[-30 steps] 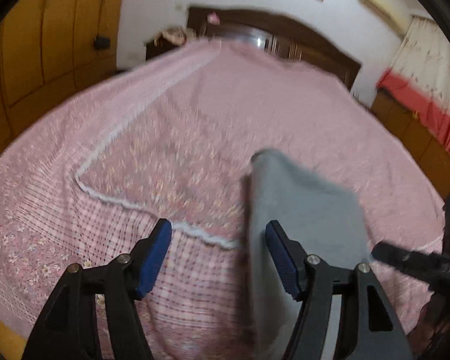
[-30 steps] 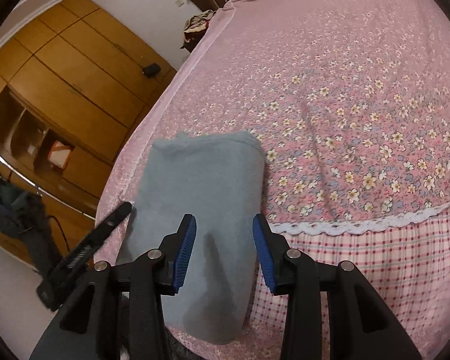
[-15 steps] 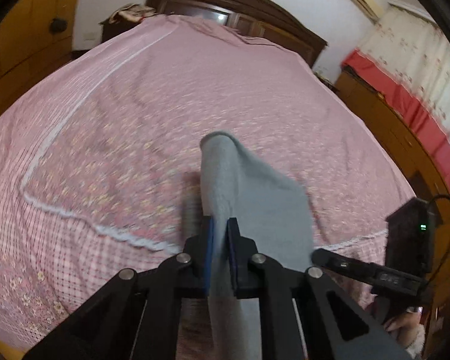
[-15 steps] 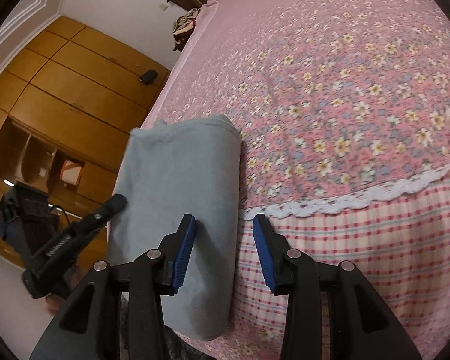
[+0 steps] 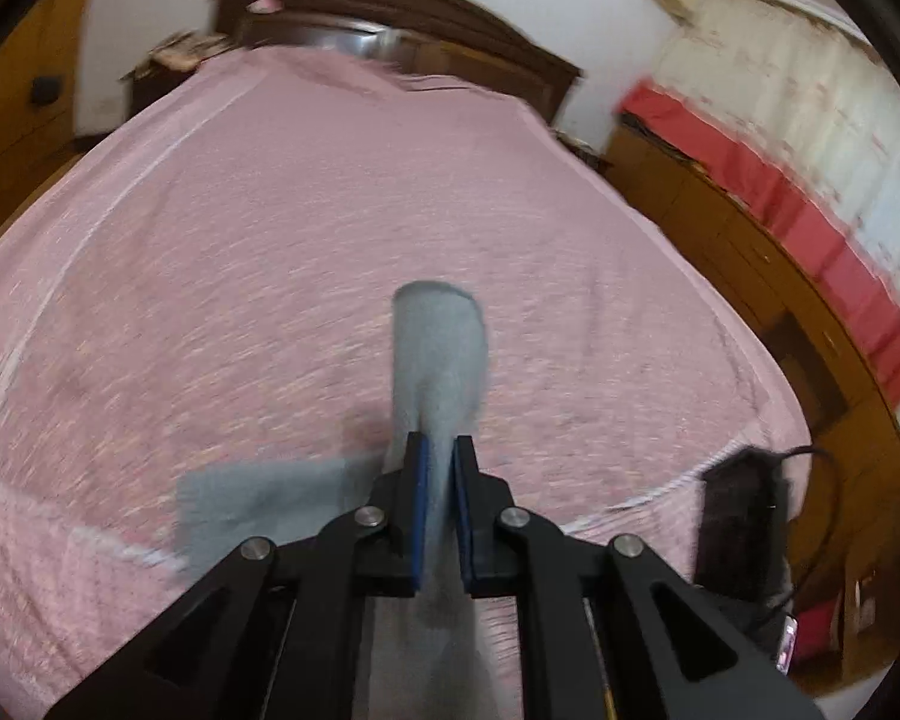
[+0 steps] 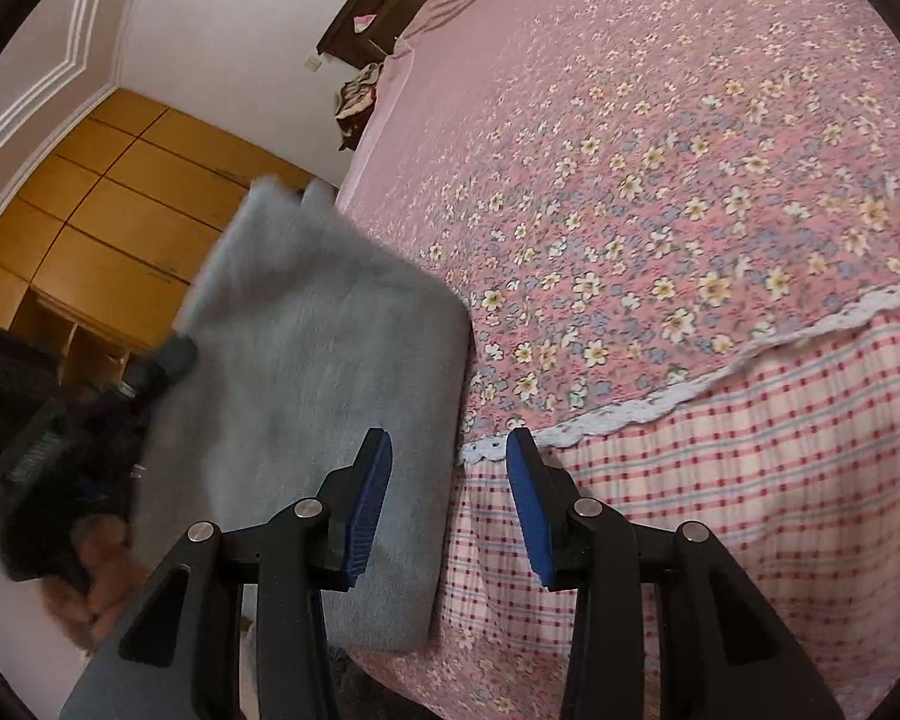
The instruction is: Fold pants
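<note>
The grey pants lie folded near the front edge of the bed. My left gripper is shut on an edge of the pants and holds that part raised off the bedspread, while another part lies flat at lower left. In the right wrist view the left gripper grips the lifted far-left corner, with a hand behind it. My right gripper is open and straddles the pants' right edge, one finger over the cloth and the other over the bedspread.
A pink floral bedspread with a white lace trim and a plaid border covers the bed. A dark headboard stands at the far end, a wooden wardrobe to the left, and a low cabinet with red curtains to the right.
My left gripper went from open beside the pants to shut on their edge and lifted the cloth. My right gripper shifted from over the pants to their right edge, still open.
</note>
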`<control>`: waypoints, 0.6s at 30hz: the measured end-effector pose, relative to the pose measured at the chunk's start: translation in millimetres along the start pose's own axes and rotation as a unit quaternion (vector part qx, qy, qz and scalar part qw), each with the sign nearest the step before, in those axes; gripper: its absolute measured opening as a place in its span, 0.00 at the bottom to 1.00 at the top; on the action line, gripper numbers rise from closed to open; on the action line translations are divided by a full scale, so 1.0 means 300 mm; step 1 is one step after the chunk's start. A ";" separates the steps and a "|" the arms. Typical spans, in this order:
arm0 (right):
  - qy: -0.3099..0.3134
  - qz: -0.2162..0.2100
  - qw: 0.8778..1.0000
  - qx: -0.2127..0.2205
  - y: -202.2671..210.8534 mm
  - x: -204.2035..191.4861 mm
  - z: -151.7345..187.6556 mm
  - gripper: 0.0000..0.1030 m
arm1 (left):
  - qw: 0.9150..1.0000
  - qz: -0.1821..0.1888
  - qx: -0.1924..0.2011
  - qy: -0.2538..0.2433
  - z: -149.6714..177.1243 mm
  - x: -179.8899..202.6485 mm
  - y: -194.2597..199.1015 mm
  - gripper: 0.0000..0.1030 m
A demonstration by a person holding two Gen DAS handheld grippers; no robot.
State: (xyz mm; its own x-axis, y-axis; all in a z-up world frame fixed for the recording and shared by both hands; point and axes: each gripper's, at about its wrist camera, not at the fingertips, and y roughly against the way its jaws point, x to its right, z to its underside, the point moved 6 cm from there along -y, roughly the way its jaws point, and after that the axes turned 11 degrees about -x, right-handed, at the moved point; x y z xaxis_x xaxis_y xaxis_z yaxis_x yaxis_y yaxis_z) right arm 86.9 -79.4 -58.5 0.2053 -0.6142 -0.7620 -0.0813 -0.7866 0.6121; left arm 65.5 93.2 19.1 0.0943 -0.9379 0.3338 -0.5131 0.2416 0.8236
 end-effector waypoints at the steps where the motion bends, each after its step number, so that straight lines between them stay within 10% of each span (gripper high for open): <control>1: 0.001 0.000 1.000 -0.001 0.003 0.000 0.004 0.40 | 0.999 0.000 -0.006 0.033 0.021 -0.086 -0.011 0.08; 7: 0.005 0.009 1.000 -0.028 -0.089 -0.037 0.045 0.40 | 0.985 0.063 -0.047 0.151 0.180 -0.388 -0.158 0.08; 18: 0.060 0.005 0.996 -0.071 -0.198 -0.158 0.064 0.65 | 0.990 0.084 0.015 0.116 0.176 -0.357 -0.028 0.08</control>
State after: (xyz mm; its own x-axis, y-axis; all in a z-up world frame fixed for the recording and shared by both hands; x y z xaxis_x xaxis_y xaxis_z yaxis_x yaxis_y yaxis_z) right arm 63.1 -4.9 -62.9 0.3205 -0.6028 -0.7307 0.0527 -0.7589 0.6491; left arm 14.7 178.4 -47.8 0.1971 -0.8020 0.5639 -0.5622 0.3788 0.7352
